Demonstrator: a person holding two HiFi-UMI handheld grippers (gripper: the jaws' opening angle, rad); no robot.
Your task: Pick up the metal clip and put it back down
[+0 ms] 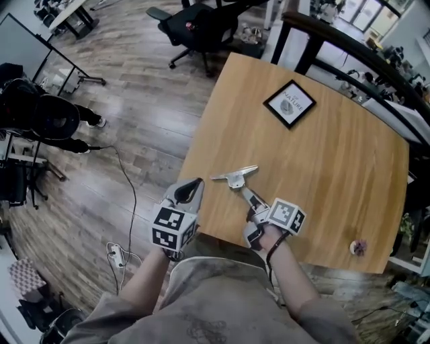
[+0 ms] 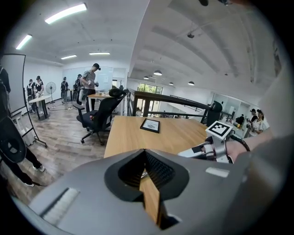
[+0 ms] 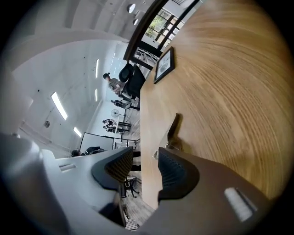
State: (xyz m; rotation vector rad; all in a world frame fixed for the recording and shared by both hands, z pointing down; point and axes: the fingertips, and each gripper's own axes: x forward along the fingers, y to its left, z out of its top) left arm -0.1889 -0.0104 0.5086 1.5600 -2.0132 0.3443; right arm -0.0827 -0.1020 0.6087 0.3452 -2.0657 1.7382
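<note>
Right claw (image 3: 146,156), a little open and empty, sits by the metal clip (image 3: 173,129), which looks hard, light and slippery, so pinch its thin flat end.

Open-plan office: swivel chairs (image 1: 198,27), worktables (image 2: 98,96) (strip lights (image 2: 65,13) overhead).

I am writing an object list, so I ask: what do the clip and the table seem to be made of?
The clip looks like bare metal: silver-grey, with a bright sheen along its arms. The table looks like wood or wood veneer: light brown, little gloss, with fine grain lines; solid or veneer cannot be told.
</note>
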